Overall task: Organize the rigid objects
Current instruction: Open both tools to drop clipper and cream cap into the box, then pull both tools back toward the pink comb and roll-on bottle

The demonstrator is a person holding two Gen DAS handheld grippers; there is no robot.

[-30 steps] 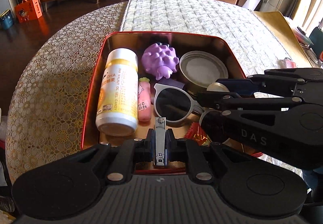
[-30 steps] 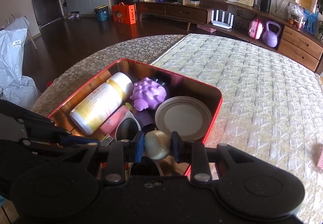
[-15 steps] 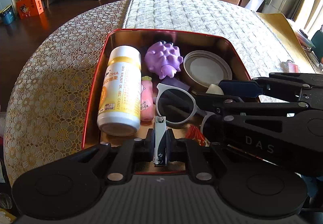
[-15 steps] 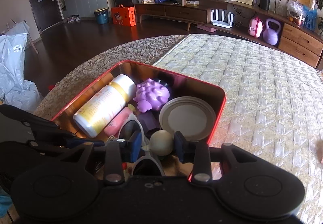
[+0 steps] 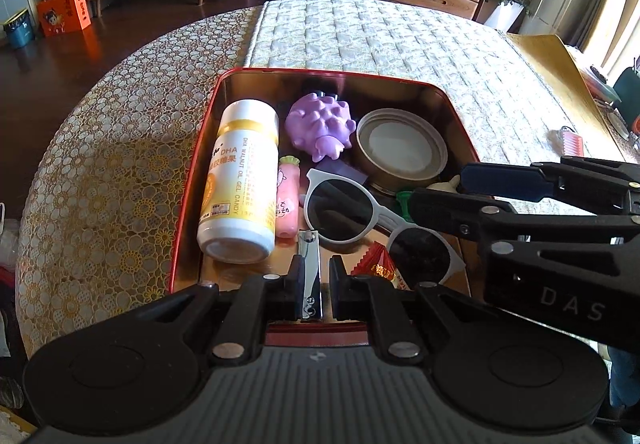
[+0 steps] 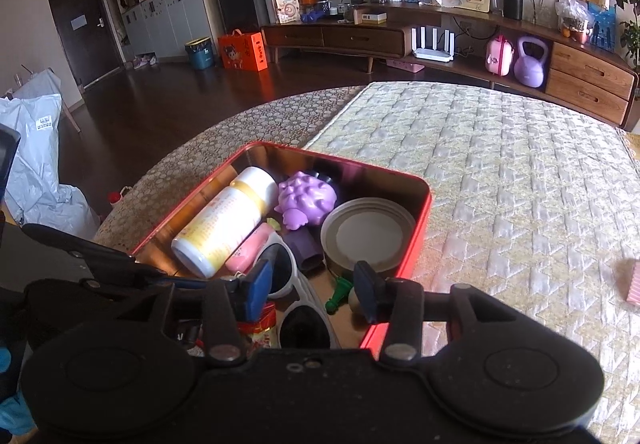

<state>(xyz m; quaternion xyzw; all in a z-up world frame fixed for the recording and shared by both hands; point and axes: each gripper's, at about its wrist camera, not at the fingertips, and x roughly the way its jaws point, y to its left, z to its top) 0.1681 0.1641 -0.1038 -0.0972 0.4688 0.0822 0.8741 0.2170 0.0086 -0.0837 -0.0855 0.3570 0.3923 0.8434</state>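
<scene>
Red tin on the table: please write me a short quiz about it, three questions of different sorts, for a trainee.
1. True or false: the white bottle stands upright in the red tin.
2. What is between the fingers of the left gripper? A) a nail clipper B) a spoon C) a key
3. In one word: is the right gripper open or shut?

Key: 1 false, the bottle lies on its side; 2 A; 3 open, its fingers stand wide apart over the tin.
</scene>
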